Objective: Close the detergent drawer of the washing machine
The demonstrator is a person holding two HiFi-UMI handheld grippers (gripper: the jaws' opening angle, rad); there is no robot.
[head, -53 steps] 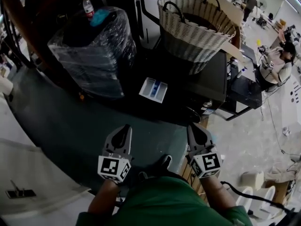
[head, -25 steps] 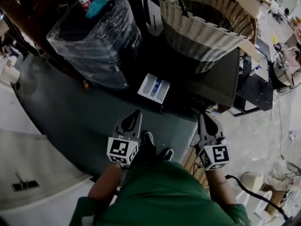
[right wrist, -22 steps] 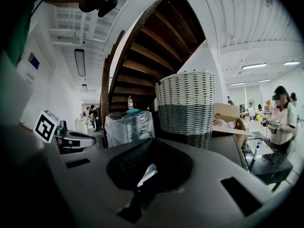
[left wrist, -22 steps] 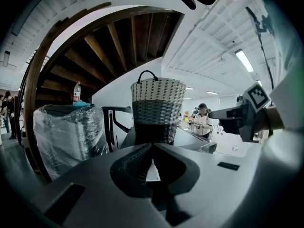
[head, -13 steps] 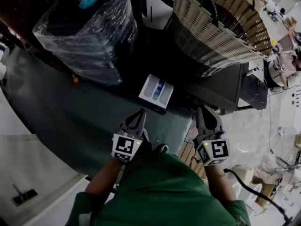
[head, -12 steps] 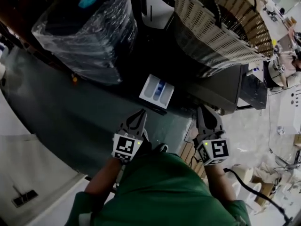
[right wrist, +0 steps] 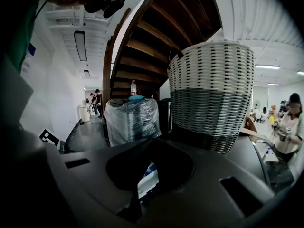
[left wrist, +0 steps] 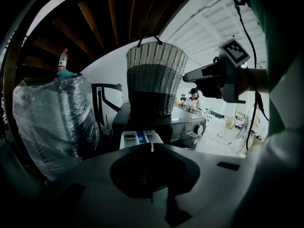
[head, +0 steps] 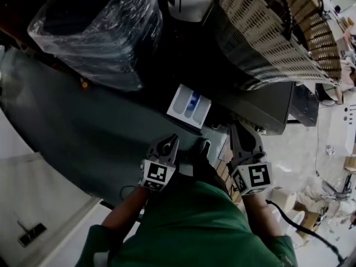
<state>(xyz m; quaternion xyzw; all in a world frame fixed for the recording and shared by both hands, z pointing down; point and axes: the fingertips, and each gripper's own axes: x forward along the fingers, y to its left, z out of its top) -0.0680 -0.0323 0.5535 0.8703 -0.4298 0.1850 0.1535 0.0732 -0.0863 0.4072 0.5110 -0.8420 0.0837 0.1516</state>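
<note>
The white detergent drawer with a blue insert sticks out of the dark washing machine. In the left gripper view the drawer lies straight ahead, just beyond the jaws. My left gripper hangs a short way in front of the drawer, shut and empty. My right gripper is to the drawer's right, near the machine's front, also shut and empty. The right gripper view shows a strip of the drawer through the hollow of its jaws.
A big woven laundry basket stands on top of the machine. Left of the machine stands a bulky thing wrapped in clear film, with a water bottle on it. Dark green floor lies in front. A person stands at the far right.
The head camera and both grippers have come closer to the machine. The left gripper has moved to the right, toward the drawer. The drawer still sticks out as before.
</note>
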